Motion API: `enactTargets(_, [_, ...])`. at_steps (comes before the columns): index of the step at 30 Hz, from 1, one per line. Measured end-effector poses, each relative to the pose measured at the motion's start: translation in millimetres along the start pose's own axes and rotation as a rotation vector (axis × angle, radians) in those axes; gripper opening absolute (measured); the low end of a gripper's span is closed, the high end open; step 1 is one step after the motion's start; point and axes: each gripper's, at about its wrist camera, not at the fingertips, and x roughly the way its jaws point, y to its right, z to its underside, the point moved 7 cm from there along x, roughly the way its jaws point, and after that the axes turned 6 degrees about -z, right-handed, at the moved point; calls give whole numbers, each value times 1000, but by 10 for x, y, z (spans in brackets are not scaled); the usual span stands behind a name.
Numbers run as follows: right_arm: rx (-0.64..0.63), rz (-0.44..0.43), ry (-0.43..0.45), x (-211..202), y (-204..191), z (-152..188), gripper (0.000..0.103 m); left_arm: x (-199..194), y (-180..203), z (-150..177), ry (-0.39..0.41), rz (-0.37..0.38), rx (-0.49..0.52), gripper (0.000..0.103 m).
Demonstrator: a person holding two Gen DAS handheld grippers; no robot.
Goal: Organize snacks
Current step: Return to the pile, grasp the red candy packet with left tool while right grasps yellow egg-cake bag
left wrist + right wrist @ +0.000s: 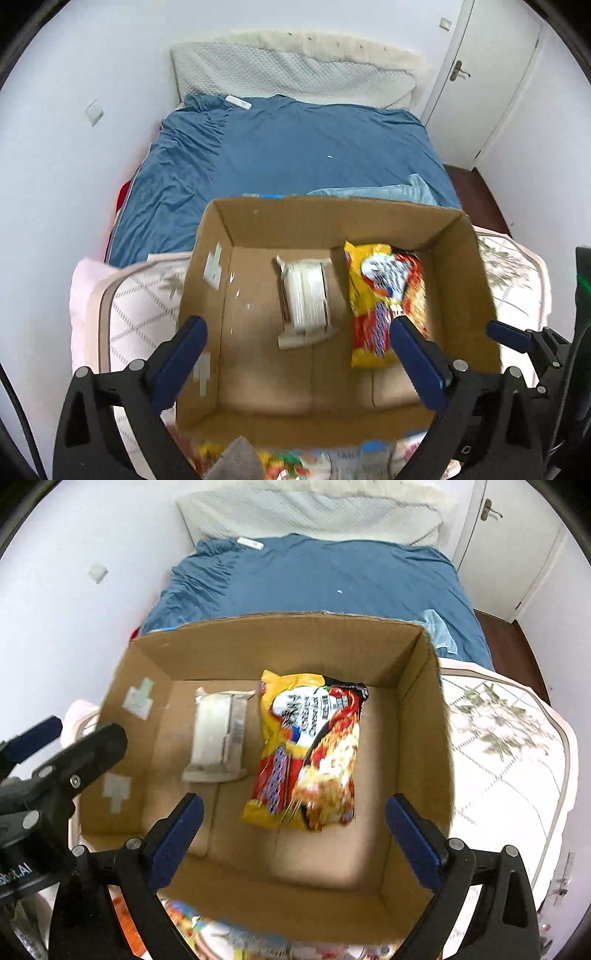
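Two snack packs in one open cardboard box (417,709): a white packet (218,734) toward its left wall, a yellow-red noodle packet (310,753) just beside it, toward the right wall. Left hand-held gripper (295,332) and right hand-held gripper (293,812) both released, empty, above the near edge. More blurred packets (295,458) below. Box on a floral quilt (498,738); blue bed (295,147), white walls, a door (491,81) behind.

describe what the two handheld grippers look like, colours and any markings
Both the left gripper and right gripper have black plastic frames with triangular cut-outs, silver round bolt heads and dark blue finger pads. White lettering ending "bot.AI" marks the left one's body in the right wrist view.
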Motion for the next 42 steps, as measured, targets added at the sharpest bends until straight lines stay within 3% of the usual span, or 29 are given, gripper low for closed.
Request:
enactTargets(9, [17, -55, -5, -516, -206, 838, 101, -553, -114, 723, -21, 25, -43, 101])
enactTargets(13, [35, -60, -49, -482, -185, 1257, 101, -637, -108, 1149, -48, 8, -37, 101])
enactTargets(19, [45, -79, -190, -168, -68, 1983, 101, -548, -106, 1827, -136, -13, -54, 101])
enactTargets(24, [-150, -42, -346, 153, -47, 2358, 101, -370, -106, 2338, -193, -58, -71, 101])
enactTargets(27, [-339, -1, -438, 344, -107, 2489, 101, -246, -121, 2594, -224, -68, -106, 101])
enactTargets(30, [-524, 58, -531, 532, -150, 2584, 101, -138, -154, 2786, -253, -80, -151, 101])
enactTargets(36, [-804, 83, -654, 874, -246, 2776, 101, -27, -214, 3002, -285, -102, -199, 101])
enactTargets(39, [-823, 78, -679, 993, -251, 2833, 101, -17, -258, 3034, -289, -107, -209, 101])
enactTargets(42, [-693, 23, -656, 970, -217, 2728, 91, -44, -328, 3038, -285, -114, -216, 101])
